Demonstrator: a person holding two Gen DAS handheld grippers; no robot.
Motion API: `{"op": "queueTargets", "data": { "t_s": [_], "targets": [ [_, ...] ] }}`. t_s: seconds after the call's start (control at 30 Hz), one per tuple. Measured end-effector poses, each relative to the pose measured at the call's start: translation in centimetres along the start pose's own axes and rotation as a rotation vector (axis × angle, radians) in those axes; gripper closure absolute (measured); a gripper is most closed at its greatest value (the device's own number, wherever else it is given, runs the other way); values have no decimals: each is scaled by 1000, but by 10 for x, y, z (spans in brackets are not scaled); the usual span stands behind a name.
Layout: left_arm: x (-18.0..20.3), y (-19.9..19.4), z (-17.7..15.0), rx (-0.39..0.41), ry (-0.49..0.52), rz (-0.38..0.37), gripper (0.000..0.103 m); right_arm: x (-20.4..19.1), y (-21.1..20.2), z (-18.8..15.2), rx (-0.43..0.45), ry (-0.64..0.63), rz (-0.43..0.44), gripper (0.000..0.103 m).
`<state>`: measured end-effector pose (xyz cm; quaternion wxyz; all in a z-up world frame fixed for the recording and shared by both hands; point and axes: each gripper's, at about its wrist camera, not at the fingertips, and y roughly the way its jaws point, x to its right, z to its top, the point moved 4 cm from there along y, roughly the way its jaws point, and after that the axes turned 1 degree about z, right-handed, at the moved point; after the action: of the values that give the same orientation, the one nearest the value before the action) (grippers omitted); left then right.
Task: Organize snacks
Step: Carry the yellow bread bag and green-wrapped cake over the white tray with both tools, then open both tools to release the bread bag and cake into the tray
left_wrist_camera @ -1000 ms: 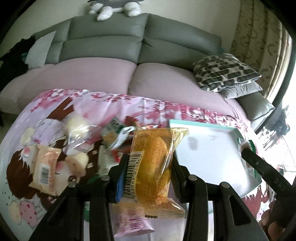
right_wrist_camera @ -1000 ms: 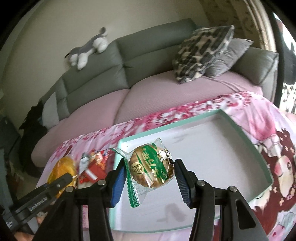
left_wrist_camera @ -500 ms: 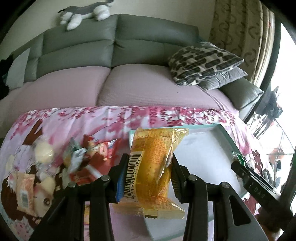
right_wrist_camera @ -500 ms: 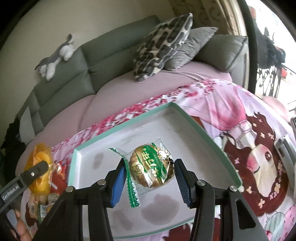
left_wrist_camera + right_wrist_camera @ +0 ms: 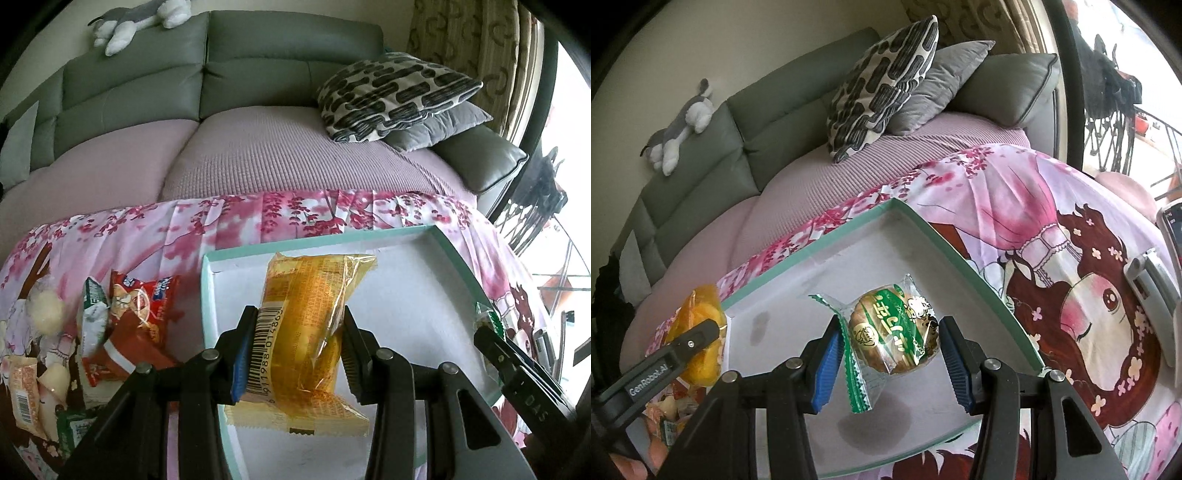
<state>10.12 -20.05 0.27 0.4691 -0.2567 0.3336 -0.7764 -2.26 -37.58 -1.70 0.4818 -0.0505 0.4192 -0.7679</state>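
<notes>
Both claws now hang over the tray [image 5: 458, 258]: left claw [image 5: 299, 354] grasping the yellow pack [image 5: 306, 332], right claw [image 5: 890, 354] grasping the cake [image 5: 894, 336]. I'm ready to drop.

Glossy plastic yellow wrapper [image 5: 310, 325], matt ribbed sofa cover [image 5: 280, 155], printed cloth [image 5: 1015, 206]

Soft daylight from the overexposed window [image 5: 576, 184]; sharp centres, fisheye-bent dark edges.

Loose snacks [image 5: 136, 325] lie left of tray [image 5: 208, 295].
</notes>
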Motion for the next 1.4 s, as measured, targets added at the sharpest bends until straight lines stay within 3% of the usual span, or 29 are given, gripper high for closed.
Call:
{"op": "queueTargets", "data": {
  "t_s": [0.2,0.3,0.53,0.6,0.67,0.7,0.8,1.0,1.07,1.17,1.4],
  "targets": [
    [7,3,-1,-6,14,24,58,2,4,-2,-16,10,11,48],
    [7,-1,-1,-1,18,38,44,4,6,-2,-27,17,8,47],
    [-8,-12,-6,-3,-13,112,41,3,9,-4,-49,6,-2,46],
    [-18,-15,-10,-11,-36,142,40,3,9,-4,-52,0,-17,40],
    [-29,-17,-14,-15,-56,172,31,2,7,-2,-46,-17,-32,28],
    [-33,-18,-16,-15,-66,186,23,1,6,-1,-41,-23,-33,28],
    [-48,-24,-18,2,-100,223,22,-2,4,-1,-37,-28,-17,26],
    [-69,-35,-21,30,-188,244,16,-11,4,-3,-40,-91,-40,0],
    [-74,-35,-22,33,-210,259,16,-13,4,-3,-37,-109,-40,0],
    [-81,-32,-27,30,-243,279,2,-14,6,-5,-42,-134,-45,0],
    [-92,-28,-35,39,-306,289,1,-16,4,-5,-28,-162,-49,0]
  ]
}}
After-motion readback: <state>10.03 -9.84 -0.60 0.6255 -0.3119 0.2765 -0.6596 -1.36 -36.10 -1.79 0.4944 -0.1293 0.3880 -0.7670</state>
